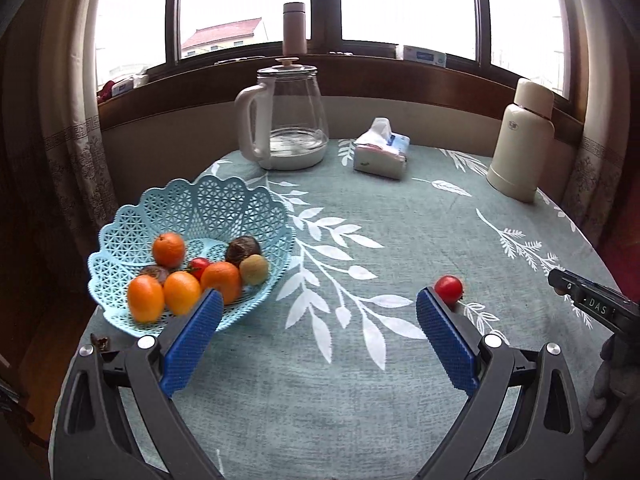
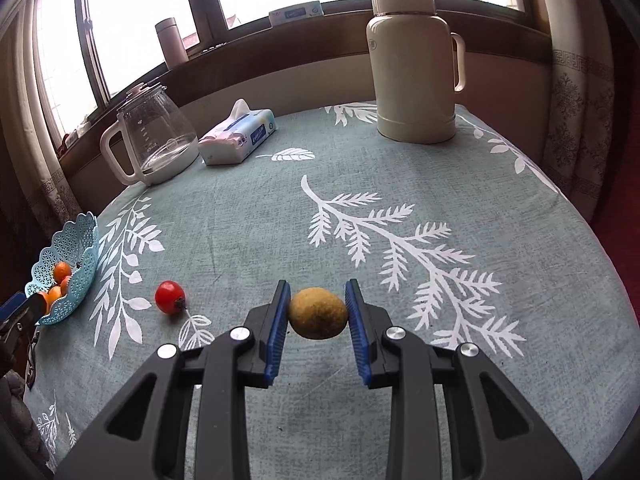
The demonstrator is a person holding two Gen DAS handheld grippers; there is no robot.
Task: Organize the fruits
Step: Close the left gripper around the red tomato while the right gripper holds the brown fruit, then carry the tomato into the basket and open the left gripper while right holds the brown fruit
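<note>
A light blue lattice basket [image 1: 192, 200] stands at the table's left with several oranges, a small tomato, a kiwi and dark fruits inside; it also shows as the basket [image 2: 76, 248] in the right wrist view. My left gripper [image 1: 319, 296] hovers open and empty over the cloth, its left finger overlapping the basket's near rim. A loose red tomato [image 1: 449, 288] lies by its right fingertip, the same tomato [image 2: 169, 297] left of my right gripper [image 2: 318, 285]. That gripper's blue pads press both sides of a brown kiwi [image 2: 318, 314] just above the tablecloth.
A glass kettle [image 1: 292, 120], a tissue pack [image 1: 382, 150] and a cream thermos [image 1: 520, 140] stand along the far side of the round table. A slim bottle [image 1: 295, 28] is on the windowsill. Curtains hang at both sides.
</note>
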